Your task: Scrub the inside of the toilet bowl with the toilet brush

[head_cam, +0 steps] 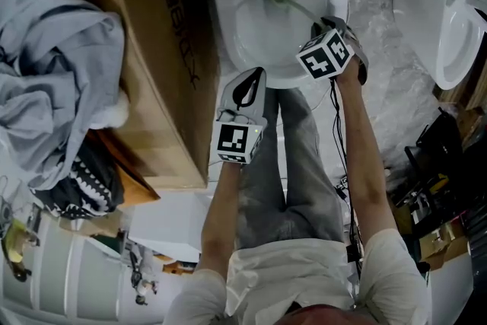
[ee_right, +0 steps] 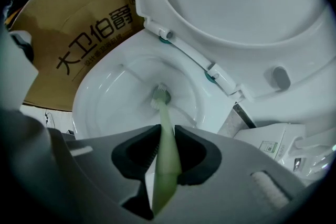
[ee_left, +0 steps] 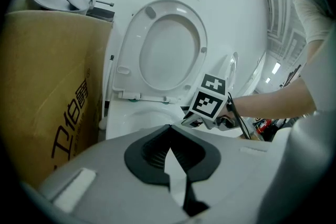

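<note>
A white toilet bowl stands at the top of the head view with its seat and lid raised. A pale green toilet brush reaches down into the bowl, its bristled head against the inner wall near the bottom. My right gripper is shut on the brush handle, above the bowl's front rim. My left gripper hangs in front of the bowl, shut with nothing in it.
A large brown cardboard box stands tight against the bowl's left side. Grey cloth lies over it. Another white toilet lid leans at the right. Cluttered items and cables sit at the lower right.
</note>
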Demonstrator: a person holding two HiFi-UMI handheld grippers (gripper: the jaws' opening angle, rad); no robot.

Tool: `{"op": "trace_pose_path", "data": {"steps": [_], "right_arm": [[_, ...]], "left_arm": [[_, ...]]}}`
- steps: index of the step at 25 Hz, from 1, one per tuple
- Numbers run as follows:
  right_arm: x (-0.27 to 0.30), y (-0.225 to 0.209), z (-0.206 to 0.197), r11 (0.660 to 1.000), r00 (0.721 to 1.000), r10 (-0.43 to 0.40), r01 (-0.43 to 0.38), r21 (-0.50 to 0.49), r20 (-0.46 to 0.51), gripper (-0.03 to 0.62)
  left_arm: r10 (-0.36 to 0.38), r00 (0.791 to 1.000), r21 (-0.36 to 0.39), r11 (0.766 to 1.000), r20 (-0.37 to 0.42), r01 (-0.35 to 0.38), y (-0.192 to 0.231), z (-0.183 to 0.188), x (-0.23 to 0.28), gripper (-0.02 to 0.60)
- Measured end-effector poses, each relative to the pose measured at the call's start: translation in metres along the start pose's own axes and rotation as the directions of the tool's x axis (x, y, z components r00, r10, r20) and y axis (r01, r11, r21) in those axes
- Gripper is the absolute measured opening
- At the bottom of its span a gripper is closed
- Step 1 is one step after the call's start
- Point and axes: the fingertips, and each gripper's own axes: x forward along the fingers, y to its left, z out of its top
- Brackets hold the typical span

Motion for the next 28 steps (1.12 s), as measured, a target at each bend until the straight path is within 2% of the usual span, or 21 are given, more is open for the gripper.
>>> {"op": "trace_pose_path", "data": {"steps": [4, 8, 13, 19, 28], "right_arm": [[-0.006, 0.015, 0.001, 1.0, 0.999, 0.002, -0.002, -0.001, 0.038, 0.089], [-0.016, 0.027, -0.002, 0.997, 0.996, 0.013, -0.019, 0.073, 0.088, 0.087], [-0.027, 0.054, -0.005, 0.976, 0.985, 0.076, -0.106, 0.19, 0.157, 0.086], [-0.031, 0.087, -0.02, 0.942, 0.972, 0.152, -0.197, 0.271, 0.177, 0.086], [-0.045, 0.12, -0.056, 0.938, 0.966, 0.208, -0.241, 0.248, 0.15, 0.086]], "left_arm": [[0.003, 1.0, -0.011, 1.0, -0.003, -0.003, 0.001, -0.004, -0.002, 0.017], [0.003, 1.0, -0.019, 1.0, -0.008, -0.003, -0.001, -0.006, -0.004, 0.017], [-0.001, 1.0, -0.015, 1.0, -0.003, 0.001, -0.007, -0.006, -0.004, 0.017], [-0.011, 1.0, 0.0, 1.0, -0.005, 0.011, -0.013, -0.008, -0.005, 0.017], [-0.015, 1.0, 0.007, 1.0, -0.024, 0.015, -0.015, -0.018, -0.006, 0.017]]}}
